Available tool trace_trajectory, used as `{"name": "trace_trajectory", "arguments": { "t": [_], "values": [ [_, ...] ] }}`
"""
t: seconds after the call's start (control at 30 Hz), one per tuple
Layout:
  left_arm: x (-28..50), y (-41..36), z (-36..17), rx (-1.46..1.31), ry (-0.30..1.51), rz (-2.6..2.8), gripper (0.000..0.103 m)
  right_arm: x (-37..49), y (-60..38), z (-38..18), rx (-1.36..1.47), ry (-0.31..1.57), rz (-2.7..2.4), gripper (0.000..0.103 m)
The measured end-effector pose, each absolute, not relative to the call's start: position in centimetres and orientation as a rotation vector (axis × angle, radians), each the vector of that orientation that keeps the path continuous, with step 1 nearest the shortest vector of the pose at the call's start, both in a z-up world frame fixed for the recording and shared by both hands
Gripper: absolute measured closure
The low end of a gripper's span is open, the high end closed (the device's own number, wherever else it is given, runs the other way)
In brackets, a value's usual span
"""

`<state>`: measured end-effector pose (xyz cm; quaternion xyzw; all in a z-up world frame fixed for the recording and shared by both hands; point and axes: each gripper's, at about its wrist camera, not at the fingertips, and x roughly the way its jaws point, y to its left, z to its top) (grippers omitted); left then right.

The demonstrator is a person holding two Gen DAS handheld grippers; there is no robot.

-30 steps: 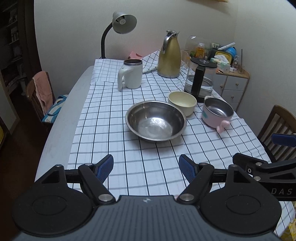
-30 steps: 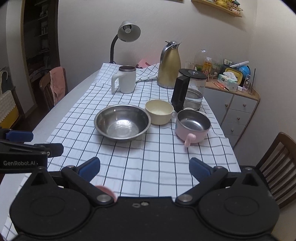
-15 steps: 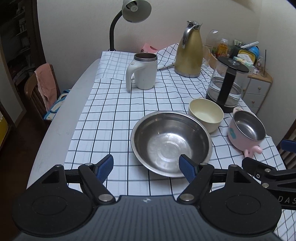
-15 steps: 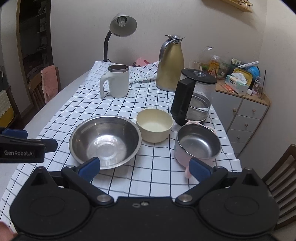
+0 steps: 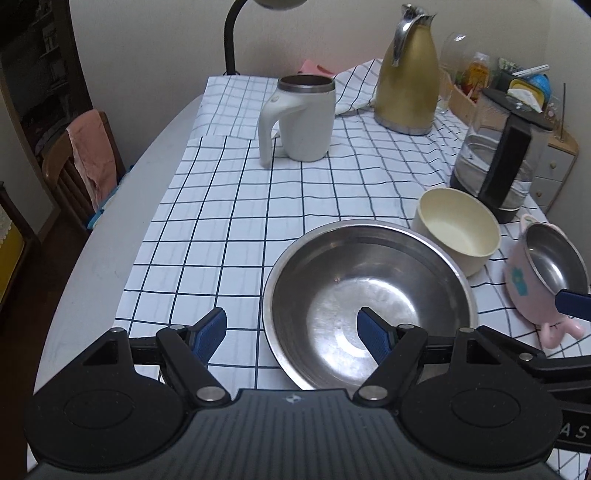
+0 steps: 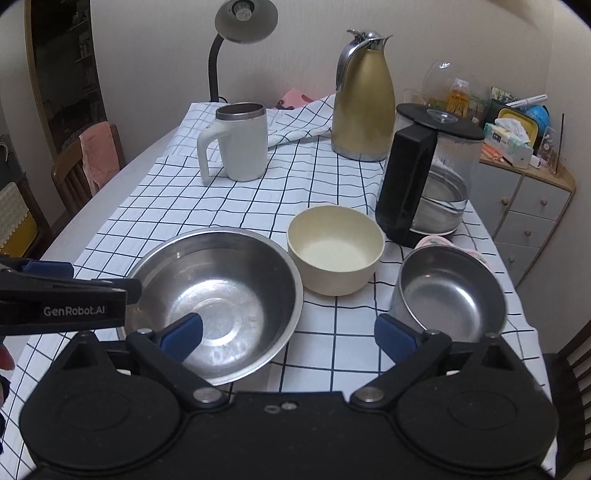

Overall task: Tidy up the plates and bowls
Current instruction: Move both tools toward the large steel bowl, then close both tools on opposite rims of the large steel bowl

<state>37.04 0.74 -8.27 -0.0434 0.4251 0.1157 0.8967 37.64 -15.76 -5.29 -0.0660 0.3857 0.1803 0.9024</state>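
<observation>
Three bowls are sitting close together on the tabletop (image 6: 110,206): steel bowl (image 6: 218,295), cream bowl (image 6: 334,251), pink bowl (image 6: 448,291). Both grippers, left gripper (image 5: 291,330) and right gripper (image 6: 290,332), are hovering with fingers apart, gripping nothing; straddle one rim squarely before closing.

Bowls, three — one large steel bowl (image 6: 218,295), one cream bowl (image 6: 334,249), one pink steel-lined bowl (image 6: 448,291). Vessels, three: one white mug (image 6: 240,142), one gold carafe (image 6: 364,99), one glass kettle (image 6: 430,173). Also one desk lamp (image 6: 243,22), one checked tablecloth (image 6: 177,206) — grippers, two.
</observation>
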Motion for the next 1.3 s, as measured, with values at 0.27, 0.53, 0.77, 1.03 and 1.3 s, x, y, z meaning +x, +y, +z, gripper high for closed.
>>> {"name": "trace_trajectory", "arguments": {
  "t": [0.27,0.53,0.77,1.03,1.3],
  "values": [
    [39.7,1.9,-10.6,-0.092,0.927,0.262,0.026,40.7,-15.2,-7.7,-0.089,0.874,0.384,0.014],
    [41.2,2.3,-12.2,-0.108,0.968,0.282,0.026,43.0,-14.7,-9.7,-0.04,0.951,0.38,0.029],
    [41.8,2.5,-12.6,-0.133,0.991,0.288,0.045,44.4,-15.0,-10.8,0.015,0.999,0.37,0.05],
    [41.7,2.4,-12.6,-0.128,0.999,0.28,0.072,44.5,-15.3,-10.9,0.051,1.004,0.378,0.075],
    [40.9,2.5,-12.3,-0.122,0.999,0.29,0.086,44.1,-15.7,-10.7,0.028,0.997,0.352,0.09]
  ]
}}
